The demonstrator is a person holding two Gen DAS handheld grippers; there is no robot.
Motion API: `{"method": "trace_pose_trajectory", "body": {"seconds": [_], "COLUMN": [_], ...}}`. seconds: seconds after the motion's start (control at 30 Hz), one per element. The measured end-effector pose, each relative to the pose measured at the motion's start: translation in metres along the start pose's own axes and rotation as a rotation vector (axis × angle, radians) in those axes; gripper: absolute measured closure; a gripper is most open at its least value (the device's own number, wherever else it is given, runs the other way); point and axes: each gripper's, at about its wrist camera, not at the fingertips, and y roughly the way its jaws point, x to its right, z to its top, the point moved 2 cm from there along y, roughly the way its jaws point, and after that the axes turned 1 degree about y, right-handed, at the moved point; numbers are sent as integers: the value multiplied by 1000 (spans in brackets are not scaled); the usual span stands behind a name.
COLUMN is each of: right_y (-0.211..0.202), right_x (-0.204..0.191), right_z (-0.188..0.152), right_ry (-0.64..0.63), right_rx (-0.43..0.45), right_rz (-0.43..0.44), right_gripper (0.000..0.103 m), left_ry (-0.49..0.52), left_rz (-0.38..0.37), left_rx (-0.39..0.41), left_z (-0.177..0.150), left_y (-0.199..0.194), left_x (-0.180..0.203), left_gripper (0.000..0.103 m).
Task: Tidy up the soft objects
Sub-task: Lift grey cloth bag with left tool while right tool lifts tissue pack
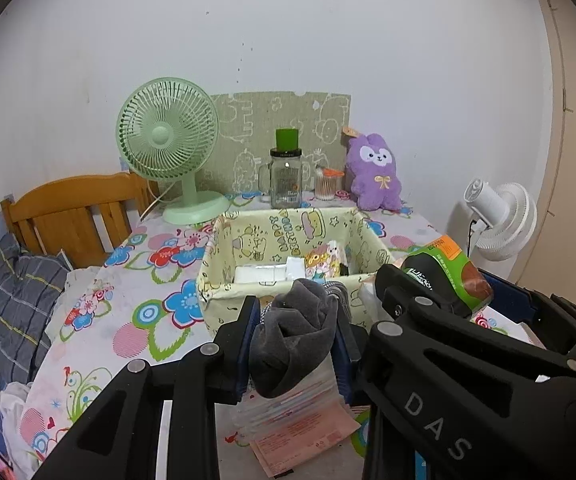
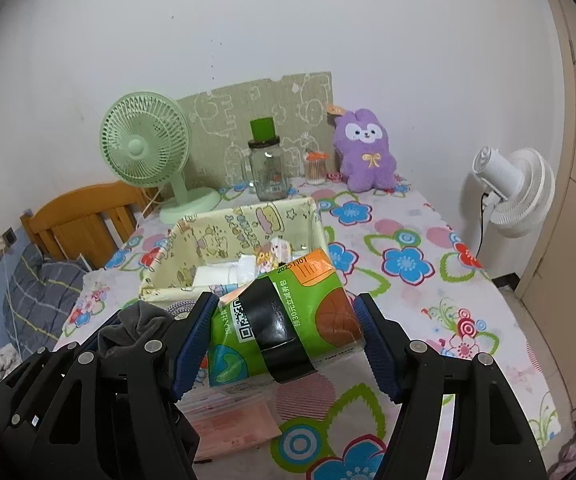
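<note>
My left gripper [image 1: 296, 340] is shut on a rolled grey sock [image 1: 294, 338] and holds it just in front of the yellow fabric basket [image 1: 223, 280]. My right gripper [image 2: 283, 344] is shut on a green tissue pack [image 2: 279, 320] with a black band, held above the table near the basket [image 2: 155, 284]. The pack also shows in the left wrist view [image 1: 444, 276], with the right gripper [image 1: 428, 300] beside my left. The sock [image 2: 135, 324] shows left of the pack. The basket holds white packets [image 1: 263, 274] and a small cartoon pouch [image 1: 322, 262]. A purple plush bunny [image 1: 374, 172] sits at the table's back.
A flowered cloth covers the table [image 2: 408, 264]. At the back stand a green fan [image 1: 169, 148], a glass jar with a green lid [image 1: 285, 176], and a swab jar [image 1: 326, 184]. Pink packets [image 1: 304, 420] lie under the grippers. A white fan [image 2: 516, 192] stands right; a bed [image 1: 19, 292] left.
</note>
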Motion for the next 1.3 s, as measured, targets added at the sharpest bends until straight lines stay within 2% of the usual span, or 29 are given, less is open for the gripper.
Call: {"method": "trace_pose_trajectory", "body": {"seconds": [0.4,0.7,1.0,1.3], "right_y": [-27,-35,-29,-6], "right_x": [-8,-12,-13,-14], "right_z": [16,25,31,44], "right_ry": [-36,-65,-77,-87], "right_rx": [60,75,83,85], "right_rz": [21,37,35,32], "right_gripper": [31,31,31,31], "left_ry": [6,21,27,38], "left_rz": [-5,-26,-17,-3], "left_rx": [46,53,59,58], "left_z": [17,26,33,44], "left_y": [-22,-26,-17,4], "left_x": [0,1,1,-3], "left_gripper": [69,69,69,69]}}
